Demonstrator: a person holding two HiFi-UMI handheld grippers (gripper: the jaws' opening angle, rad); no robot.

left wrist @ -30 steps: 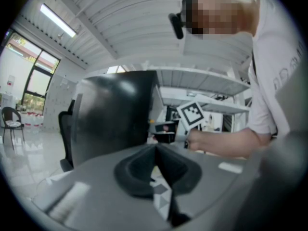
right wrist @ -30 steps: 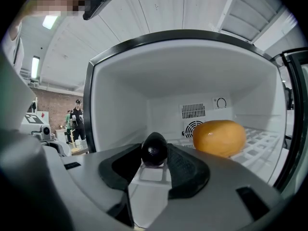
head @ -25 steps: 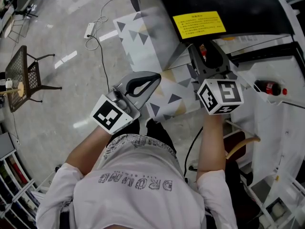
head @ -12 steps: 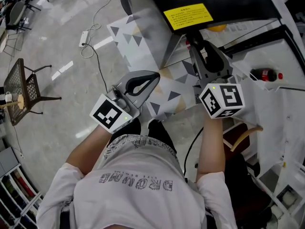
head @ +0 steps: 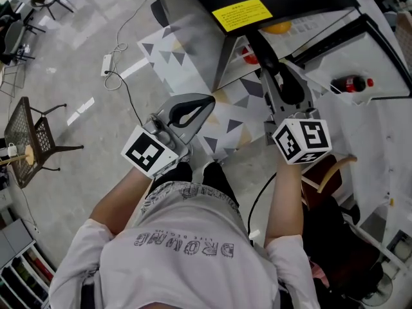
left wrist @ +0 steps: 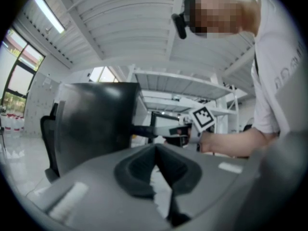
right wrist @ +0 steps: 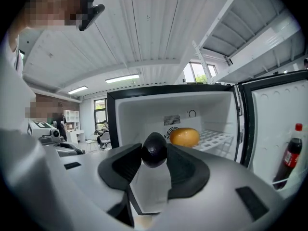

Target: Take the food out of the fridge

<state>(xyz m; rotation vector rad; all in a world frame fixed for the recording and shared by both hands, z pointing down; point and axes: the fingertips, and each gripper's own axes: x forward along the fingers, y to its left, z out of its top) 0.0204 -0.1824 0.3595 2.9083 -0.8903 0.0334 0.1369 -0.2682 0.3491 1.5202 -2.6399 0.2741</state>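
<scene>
R gripper pinches small dark fruit in front of open fridge (looks smooth, light, prob bruisable, so grip across widest part, gently), L gripper pressed together, empty

shirt: white, short-sleeved, grey print | left gripper, right gripper: grey, black pads | cubes: white, black markers
</scene>
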